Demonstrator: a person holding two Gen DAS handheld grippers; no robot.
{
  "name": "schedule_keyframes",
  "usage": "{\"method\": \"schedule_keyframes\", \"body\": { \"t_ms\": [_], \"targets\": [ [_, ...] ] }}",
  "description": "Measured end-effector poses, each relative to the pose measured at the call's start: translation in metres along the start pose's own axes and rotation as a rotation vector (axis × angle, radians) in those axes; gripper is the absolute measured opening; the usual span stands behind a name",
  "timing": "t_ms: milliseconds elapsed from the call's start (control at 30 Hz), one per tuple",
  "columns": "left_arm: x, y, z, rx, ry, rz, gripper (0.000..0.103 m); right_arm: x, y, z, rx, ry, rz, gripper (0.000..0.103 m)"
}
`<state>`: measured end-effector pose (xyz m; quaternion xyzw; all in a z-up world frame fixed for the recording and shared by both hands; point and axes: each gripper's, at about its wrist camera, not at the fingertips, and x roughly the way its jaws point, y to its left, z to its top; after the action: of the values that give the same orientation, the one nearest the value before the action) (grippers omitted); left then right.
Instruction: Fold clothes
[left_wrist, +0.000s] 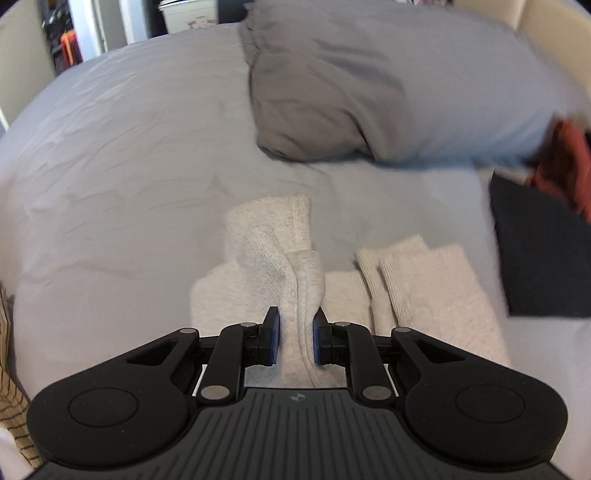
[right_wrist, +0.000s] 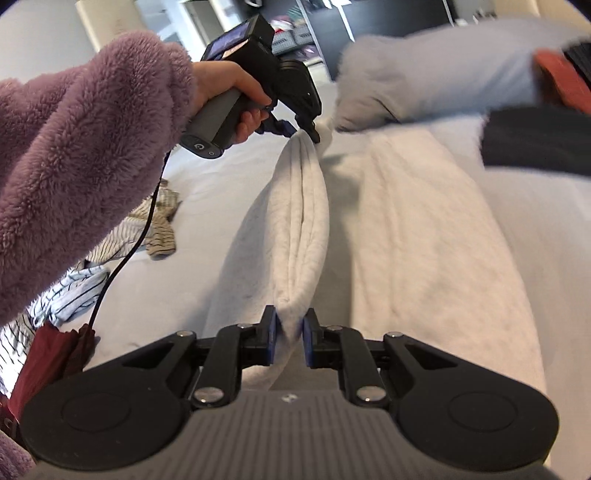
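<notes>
**Both grippers pinch the white garment**

Fingers of the left gripper (left_wrist: 295, 341) squeeze a fold of the white garment (left_wrist: 301, 295) at 6 o'clock. It lies on the bed (left_wrist: 129, 166).

From the right wrist, the right gripper (right_wrist: 290, 341) pinches the same fold (right_wrist: 306, 221); the left gripper (right_wrist: 306, 129) grips its far end at 12 o'clock.

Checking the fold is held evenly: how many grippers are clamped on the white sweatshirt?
2: left gripper pinches one end of the white sweatshirt fold, right gripper the other.
</notes>
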<state>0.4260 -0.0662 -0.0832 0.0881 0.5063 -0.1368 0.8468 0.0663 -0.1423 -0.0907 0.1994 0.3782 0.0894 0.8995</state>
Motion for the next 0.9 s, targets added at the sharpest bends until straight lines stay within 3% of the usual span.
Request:
{"method": "schedule_keyframes", "body": {
  "t_ms": [200, 367, 500, 633, 833, 900],
  "targets": [
    [0.031, -0.028, -0.012, 0.054, 0.036, 0.024, 0.017, 0.012, -0.022, -0.01, 0.075, 0.081, -0.01, 0.016],
    [0.032, -0.022, -0.014, 0.009, 0.018, -0.068, 0.044, 0.018, -0.037, -0.019, 0.141, 0.164, 0.012, 0.011],
    [0.004, -0.019, -0.02, 0.025, -0.035, -0.104, 0.051, 0.022, -0.038, -0.019, 0.143, 0.169, 0.016, 0.01],
    [-0.049, -0.006, -0.046, 0.013, -0.098, -0.147, 0.052, 0.022, -0.041, -0.018, 0.163, 0.183, 0.02, 0.011],
    [-0.123, 0.005, -0.127, 0.12, -0.138, -0.127, 0.052, 0.003, -0.031, -0.022, 0.104, 0.189, -0.009, 0.018],
    [-0.14, 0.007, -0.16, 0.129, -0.135, -0.125, 0.052, -0.011, -0.031, -0.025, 0.079, 0.177, -0.024, 0.027]
  ]
}}
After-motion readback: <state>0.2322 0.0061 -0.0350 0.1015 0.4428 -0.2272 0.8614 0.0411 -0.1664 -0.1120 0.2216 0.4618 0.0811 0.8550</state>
